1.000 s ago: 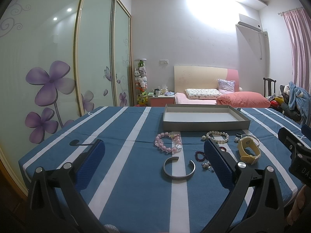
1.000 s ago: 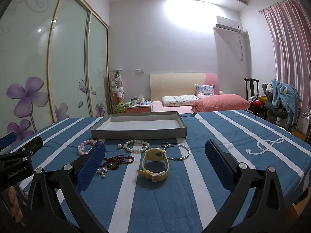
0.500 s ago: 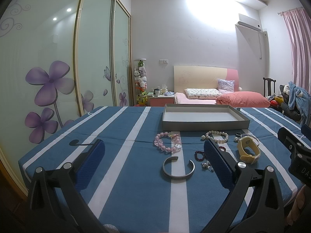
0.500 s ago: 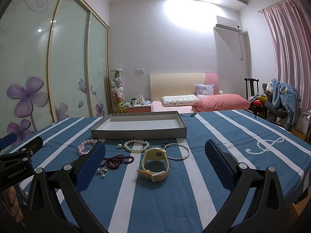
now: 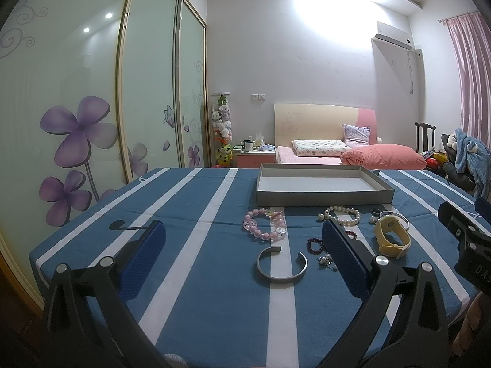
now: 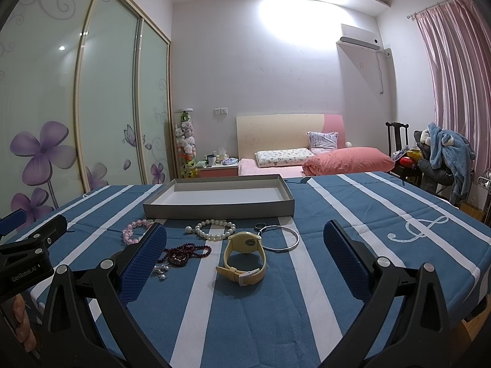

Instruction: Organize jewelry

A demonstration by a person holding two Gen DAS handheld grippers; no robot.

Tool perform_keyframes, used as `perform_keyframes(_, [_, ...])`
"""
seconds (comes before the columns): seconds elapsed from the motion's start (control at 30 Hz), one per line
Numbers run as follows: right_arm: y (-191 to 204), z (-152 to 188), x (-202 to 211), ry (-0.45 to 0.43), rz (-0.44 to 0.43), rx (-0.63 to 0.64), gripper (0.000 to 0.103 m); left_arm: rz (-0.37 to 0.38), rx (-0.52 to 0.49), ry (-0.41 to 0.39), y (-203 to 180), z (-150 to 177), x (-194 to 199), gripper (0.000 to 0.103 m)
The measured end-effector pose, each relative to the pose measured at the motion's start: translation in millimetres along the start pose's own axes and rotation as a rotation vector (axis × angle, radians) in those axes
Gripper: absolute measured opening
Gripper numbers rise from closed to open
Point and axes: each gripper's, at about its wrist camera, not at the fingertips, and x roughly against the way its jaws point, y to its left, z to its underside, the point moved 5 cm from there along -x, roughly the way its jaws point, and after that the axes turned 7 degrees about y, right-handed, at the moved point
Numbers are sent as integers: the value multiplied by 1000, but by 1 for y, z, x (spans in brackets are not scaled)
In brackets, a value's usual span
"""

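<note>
A grey tray with a white floor stands empty on the blue striped tablecloth. In front of it lie a pink bead bracelet, a pearl bracelet, a dark red bead string, a silver cuff, a yellow watch, a thin silver bangle and small earrings. My left gripper is open above the cuff's near side. My right gripper is open around the watch's position, held above the cloth.
The table's left edge and right edge are near. A wardrobe with purple flowers stands left. A bed lies behind the table, a chair with clothes at the right.
</note>
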Motion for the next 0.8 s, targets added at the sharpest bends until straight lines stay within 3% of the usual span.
perform_keyframes(0.6, [-1, 1, 0, 2, 1, -2, 101, 3, -1, 4, 0, 0, -1, 99])
perform_keyframes(0.8, [-2, 3, -3, 12, 4, -4, 101, 37, -11, 75, -8, -1, -16, 99])
